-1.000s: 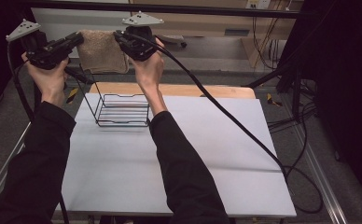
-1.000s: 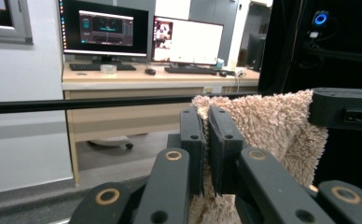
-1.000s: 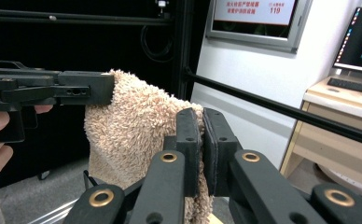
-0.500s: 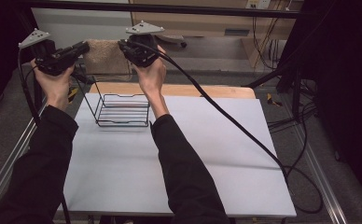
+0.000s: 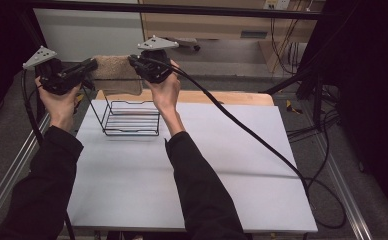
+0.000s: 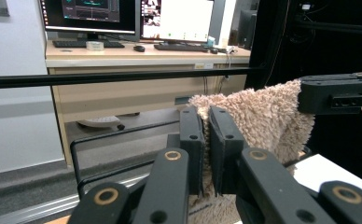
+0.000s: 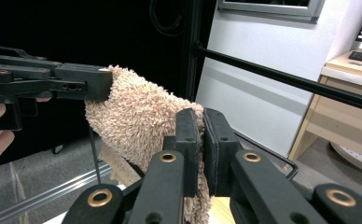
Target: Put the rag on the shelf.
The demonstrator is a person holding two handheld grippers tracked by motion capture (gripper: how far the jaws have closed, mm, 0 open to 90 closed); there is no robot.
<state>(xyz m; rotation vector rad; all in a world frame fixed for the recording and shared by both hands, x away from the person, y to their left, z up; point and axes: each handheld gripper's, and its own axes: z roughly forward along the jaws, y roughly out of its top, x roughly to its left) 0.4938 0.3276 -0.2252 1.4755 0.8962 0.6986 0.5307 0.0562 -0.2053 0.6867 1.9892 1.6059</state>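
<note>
A tan fluffy towel [image 5: 113, 74] hangs stretched between my two grippers, above and just behind a black wire basket [image 5: 131, 118] on the white table [image 5: 222, 150]. My left gripper [image 5: 93, 63] is shut on the towel's left corner; in the left gripper view its jaws pinch the towel [image 6: 258, 116] at the gripper tip [image 6: 206, 122]. My right gripper [image 5: 132, 61] is shut on the other corner. In the right gripper view the towel [image 7: 139, 116] drapes from the gripper tip [image 7: 200, 122] across to the other gripper [image 7: 53, 81].
A wooden board [image 5: 222, 97] lies along the table's far edge. A black frame bar [image 5: 182, 10] runs overhead at the back. A thick black cable [image 5: 252, 135] trails from my right gripper across the table. Beyond stand a desk with monitors [image 6: 137, 18] and a black curtain at right.
Both hands have come down with the towel held taut between them, bringing it closer to the wire basket. Both grips are unchanged.
</note>
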